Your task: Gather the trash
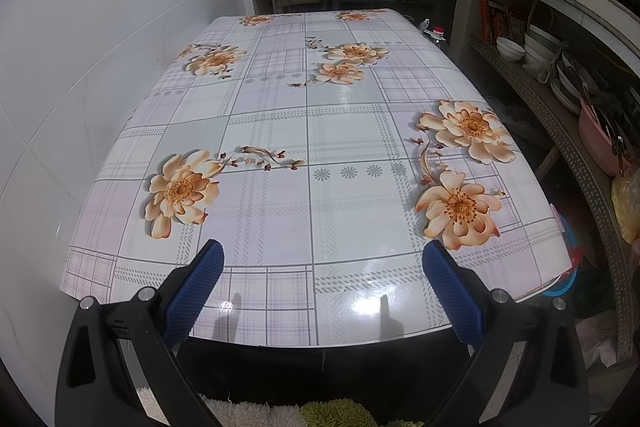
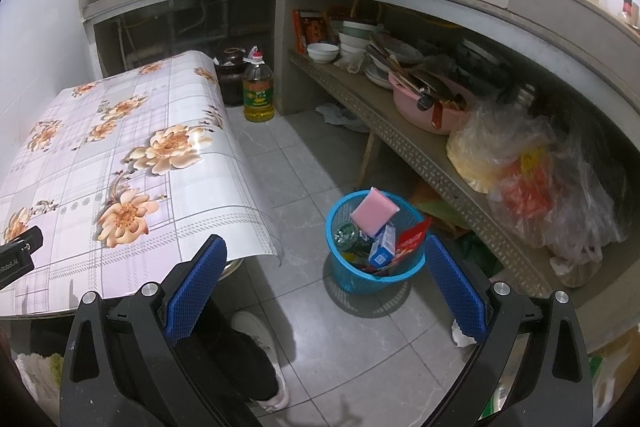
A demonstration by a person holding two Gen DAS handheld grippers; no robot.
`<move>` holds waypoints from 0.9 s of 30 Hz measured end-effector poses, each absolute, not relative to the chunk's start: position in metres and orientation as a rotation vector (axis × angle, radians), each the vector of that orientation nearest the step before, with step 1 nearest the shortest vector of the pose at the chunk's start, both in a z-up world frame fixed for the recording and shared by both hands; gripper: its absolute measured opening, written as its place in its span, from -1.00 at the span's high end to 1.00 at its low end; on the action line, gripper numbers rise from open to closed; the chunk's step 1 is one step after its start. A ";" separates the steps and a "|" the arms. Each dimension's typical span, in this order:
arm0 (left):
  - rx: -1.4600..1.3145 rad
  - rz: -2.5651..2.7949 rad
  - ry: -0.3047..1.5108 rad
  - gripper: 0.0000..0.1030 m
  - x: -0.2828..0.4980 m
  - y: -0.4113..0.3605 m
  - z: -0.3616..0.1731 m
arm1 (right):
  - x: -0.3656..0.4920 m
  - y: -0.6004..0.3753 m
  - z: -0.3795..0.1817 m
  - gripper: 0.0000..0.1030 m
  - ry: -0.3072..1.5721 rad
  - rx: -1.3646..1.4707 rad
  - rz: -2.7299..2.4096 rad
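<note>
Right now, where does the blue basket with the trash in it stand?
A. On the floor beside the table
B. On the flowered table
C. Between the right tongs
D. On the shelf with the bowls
A: the right view shows the basket on the floor tiles, right of the table, holding a pink packet.

basket on floor right of table | sponge, carton, wrapper inside | oil bottle behind table, jar beside it
</note>
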State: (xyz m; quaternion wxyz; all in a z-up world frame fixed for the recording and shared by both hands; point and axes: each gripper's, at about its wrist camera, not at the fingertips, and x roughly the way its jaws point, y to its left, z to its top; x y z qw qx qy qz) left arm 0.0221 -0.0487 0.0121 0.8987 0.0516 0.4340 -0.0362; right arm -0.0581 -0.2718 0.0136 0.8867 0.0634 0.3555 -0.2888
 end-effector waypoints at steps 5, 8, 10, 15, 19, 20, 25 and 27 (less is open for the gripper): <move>0.106 -0.074 0.898 -0.89 0.022 -0.048 0.012 | -0.058 -0.272 0.014 -0.85 0.740 0.132 -0.601; 0.107 -0.075 0.898 -0.89 0.022 -0.049 0.012 | -0.058 -0.272 0.015 -0.85 0.738 0.132 -0.600; 0.107 -0.075 0.899 -0.89 0.023 -0.048 0.012 | -0.057 -0.272 0.015 -0.85 0.738 0.132 -0.600; 0.106 -0.072 0.902 -0.89 0.022 -0.049 0.012 | -0.058 -0.272 0.014 -0.85 0.739 0.133 -0.601; 0.106 -0.073 0.900 -0.89 0.022 -0.048 0.012 | -0.058 -0.271 0.015 -0.85 0.739 0.133 -0.602; 0.107 -0.073 0.900 -0.89 0.022 -0.048 0.012 | -0.058 -0.271 0.014 -0.85 0.738 0.135 -0.602; 0.105 -0.072 0.903 -0.89 0.022 -0.048 0.011 | -0.058 -0.271 0.014 -0.85 0.738 0.133 -0.602; 0.104 -0.072 0.902 -0.89 0.022 -0.048 0.012 | -0.058 -0.271 0.014 -0.85 0.738 0.134 -0.603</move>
